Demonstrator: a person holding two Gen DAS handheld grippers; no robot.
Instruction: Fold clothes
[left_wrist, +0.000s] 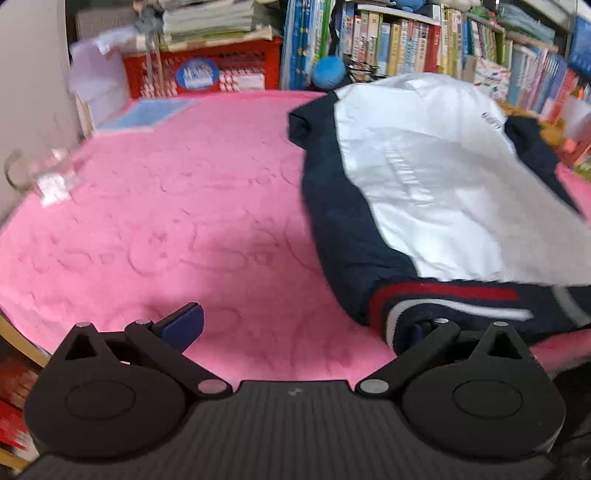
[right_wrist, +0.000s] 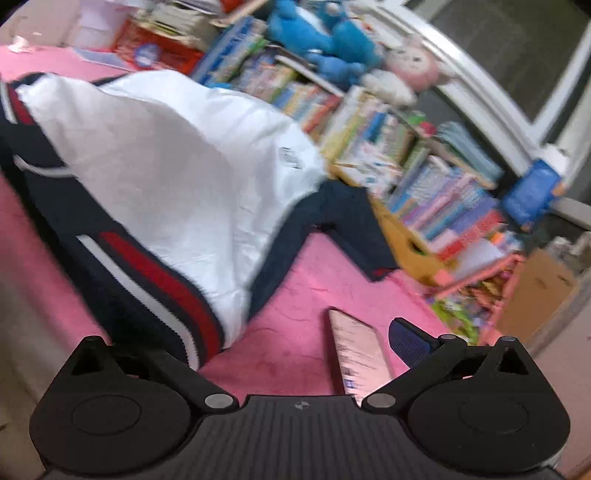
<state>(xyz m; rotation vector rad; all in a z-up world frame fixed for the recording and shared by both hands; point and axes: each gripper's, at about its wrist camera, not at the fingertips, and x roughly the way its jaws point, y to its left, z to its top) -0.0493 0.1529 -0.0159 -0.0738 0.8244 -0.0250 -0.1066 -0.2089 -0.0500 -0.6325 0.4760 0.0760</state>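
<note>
A white and navy jacket (left_wrist: 424, 192) with a red and white striped hem lies on the pink blanket (left_wrist: 166, 229), to the right in the left wrist view. My left gripper (left_wrist: 303, 325) is open; its right finger sits at the striped hem (left_wrist: 443, 299), its left finger (left_wrist: 184, 325) over bare blanket. In the right wrist view the jacket (right_wrist: 166, 166) fills the left and centre. My right gripper (right_wrist: 288, 347) is open beside the hem; its left finger is hidden under the striped hem (right_wrist: 166, 288), its right finger (right_wrist: 410, 343) over blanket.
Bookshelves (left_wrist: 443, 48) full of books run along the far side, with a red crate (left_wrist: 207, 70) at the back left. Plush toys (right_wrist: 332, 40) sit on the shelves. A flat pink rectangular object (right_wrist: 358, 354) lies on the blanket between my right fingers. A window (right_wrist: 517, 55) is at the upper right.
</note>
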